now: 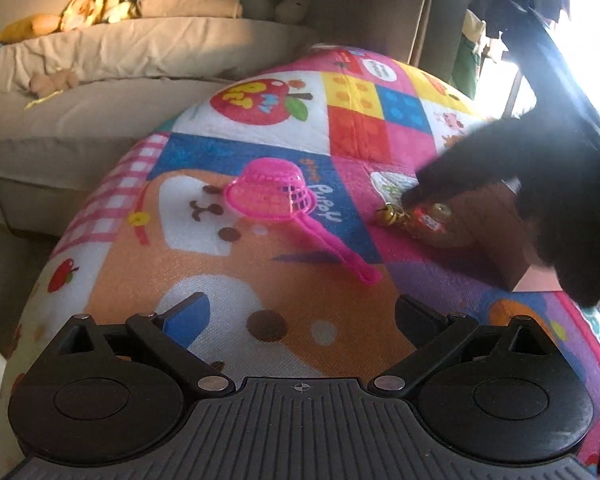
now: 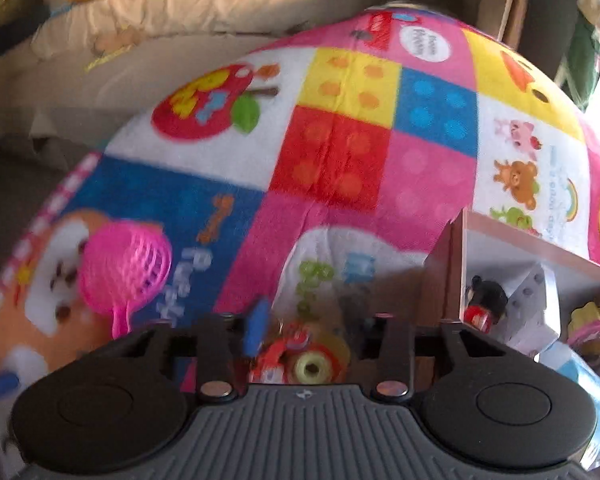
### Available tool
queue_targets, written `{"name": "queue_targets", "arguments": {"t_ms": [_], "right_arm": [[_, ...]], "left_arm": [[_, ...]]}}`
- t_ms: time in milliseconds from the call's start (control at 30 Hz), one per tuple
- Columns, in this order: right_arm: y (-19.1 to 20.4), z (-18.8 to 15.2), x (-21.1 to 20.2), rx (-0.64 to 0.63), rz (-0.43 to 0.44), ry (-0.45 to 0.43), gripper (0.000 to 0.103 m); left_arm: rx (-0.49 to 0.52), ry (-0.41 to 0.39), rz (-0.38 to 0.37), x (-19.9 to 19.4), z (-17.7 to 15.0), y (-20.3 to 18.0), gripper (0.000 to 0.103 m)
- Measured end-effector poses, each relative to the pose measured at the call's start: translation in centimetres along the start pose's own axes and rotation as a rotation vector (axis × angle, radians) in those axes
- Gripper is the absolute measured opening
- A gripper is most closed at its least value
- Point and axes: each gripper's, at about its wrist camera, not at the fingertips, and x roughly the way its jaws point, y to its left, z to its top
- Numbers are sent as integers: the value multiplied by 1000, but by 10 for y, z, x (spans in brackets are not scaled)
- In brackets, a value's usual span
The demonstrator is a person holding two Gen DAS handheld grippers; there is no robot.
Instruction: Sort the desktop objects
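Note:
A pink toy strainer (image 1: 268, 196) lies upside down on the colourful play mat (image 1: 352, 132), handle pointing toward me. My left gripper (image 1: 306, 312) hovers just short of it, open wide with nothing between its fingers. To the right, my right gripper (image 1: 410, 196) reaches down to a small red and yellow toy (image 1: 420, 220) beside a brown box (image 1: 500, 232). In the right wrist view the toy (image 2: 300, 356) sits between the fingers of that gripper (image 2: 308, 320), which are closed against it. The strainer (image 2: 124, 276) shows at the left.
The open box (image 2: 464, 264) holds a black and red figure (image 2: 484, 300), a grey-white item (image 2: 536, 304) and a yellow-pink toy (image 2: 592, 332). Beige cushions (image 1: 140, 48) with plush toys (image 1: 100, 0) lie beyond the mat's far edge.

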Motion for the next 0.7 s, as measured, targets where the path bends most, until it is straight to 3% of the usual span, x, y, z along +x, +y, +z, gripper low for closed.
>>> {"name": "queue_targets", "arguments": {"t_ms": [100,233,300,367,467,567,600,700], "right_arm": [[10,-21,-16,-68,33,1,28],[9,-50,-50,-92,195,63,28],[4,-58,-72,-108,240,48,28],[-10,-59,-91,-91,209,-25,28],[-53,-51,-108,34,123,-124,28],[-99,-53,-114,179,-12,-186,30],[-110,-57,-116,221,-6,-180,31],[-107,-73,-130,215,132,-203,35]], "left_arm": [[3,-1,5,0,0,-1,102],[11,-9,14,-3,-2,-4,102],[16,3,17,-1,-1,-4,102],[15,10,20,0,-1,-4,102],[17,10,20,0,-2,-3,103],[16,20,22,2,-1,-4,103],[15,24,22,3,-1,-3,103],[5,29,29,4,0,-2,103]]}}
